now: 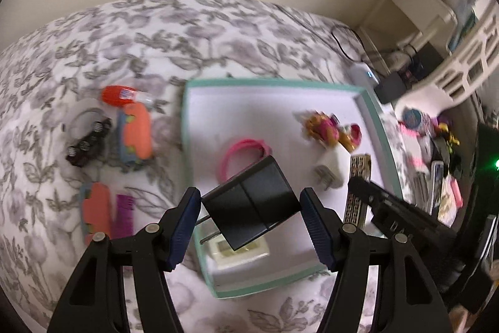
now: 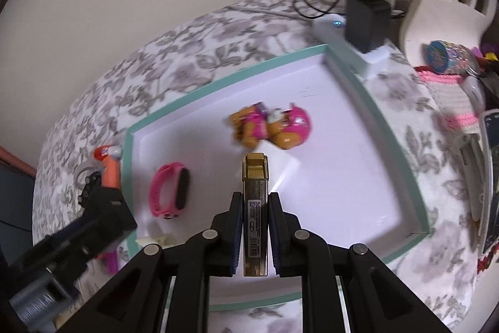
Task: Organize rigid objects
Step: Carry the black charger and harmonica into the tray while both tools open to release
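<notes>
toy figure [image 1: 332, 130] blurred, cream block [image 1: 238, 252] partly hidden behind black charger [image 1: 254, 202]

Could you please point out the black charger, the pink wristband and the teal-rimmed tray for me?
Black charger [image 1: 254, 202], left wrist view: middle of its black body.
Pink wristband [image 2: 162, 191], right wrist view: left side of the pink strap.
Teal-rimmed tray [image 2: 218, 83], right wrist view: far teal rim.

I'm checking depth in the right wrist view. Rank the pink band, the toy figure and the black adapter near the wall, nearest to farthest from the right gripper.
1. Pink band, left in the tray.
2. Toy figure, tray centre, ahead.
3. Black adapter, beyond the tray's far corner.
</notes>
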Demonstrator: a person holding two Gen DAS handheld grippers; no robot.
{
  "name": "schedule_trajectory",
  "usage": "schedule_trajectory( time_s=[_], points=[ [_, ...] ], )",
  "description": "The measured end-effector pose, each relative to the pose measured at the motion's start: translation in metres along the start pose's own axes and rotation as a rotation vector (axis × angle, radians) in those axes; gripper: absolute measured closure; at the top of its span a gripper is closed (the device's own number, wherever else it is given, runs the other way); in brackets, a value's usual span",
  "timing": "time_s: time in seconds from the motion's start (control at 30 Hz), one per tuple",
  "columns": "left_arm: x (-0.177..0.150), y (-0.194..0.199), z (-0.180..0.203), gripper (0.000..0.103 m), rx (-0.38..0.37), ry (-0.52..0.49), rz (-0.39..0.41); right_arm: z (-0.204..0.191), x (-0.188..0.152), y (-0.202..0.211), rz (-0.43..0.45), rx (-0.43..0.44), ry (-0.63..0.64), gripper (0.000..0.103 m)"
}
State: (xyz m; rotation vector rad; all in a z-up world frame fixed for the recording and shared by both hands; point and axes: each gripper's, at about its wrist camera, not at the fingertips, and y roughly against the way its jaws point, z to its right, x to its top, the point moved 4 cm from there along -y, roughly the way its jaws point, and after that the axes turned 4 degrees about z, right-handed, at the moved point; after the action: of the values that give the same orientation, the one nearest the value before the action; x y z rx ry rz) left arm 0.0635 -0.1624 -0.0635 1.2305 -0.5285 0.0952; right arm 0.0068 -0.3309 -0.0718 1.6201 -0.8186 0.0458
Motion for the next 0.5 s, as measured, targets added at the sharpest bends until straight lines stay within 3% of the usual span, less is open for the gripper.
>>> schedule_trajectory(
  time_s=[0.3, 0.5],
  points=[
    [-0.013, -0.02, 0.019, 0.036, -0.006, -0.045, -0.051, 0.032, 0.0, -0.001, 0.0, -0.093, -0.052, 0.086],
    [-0.014, -0.024, 0.017, 0.036, 0.001, -0.045, -0.063, 0.033, -0.003, -0.011, -0.038, -0.104, -0.048, 0.086]
  ],
)
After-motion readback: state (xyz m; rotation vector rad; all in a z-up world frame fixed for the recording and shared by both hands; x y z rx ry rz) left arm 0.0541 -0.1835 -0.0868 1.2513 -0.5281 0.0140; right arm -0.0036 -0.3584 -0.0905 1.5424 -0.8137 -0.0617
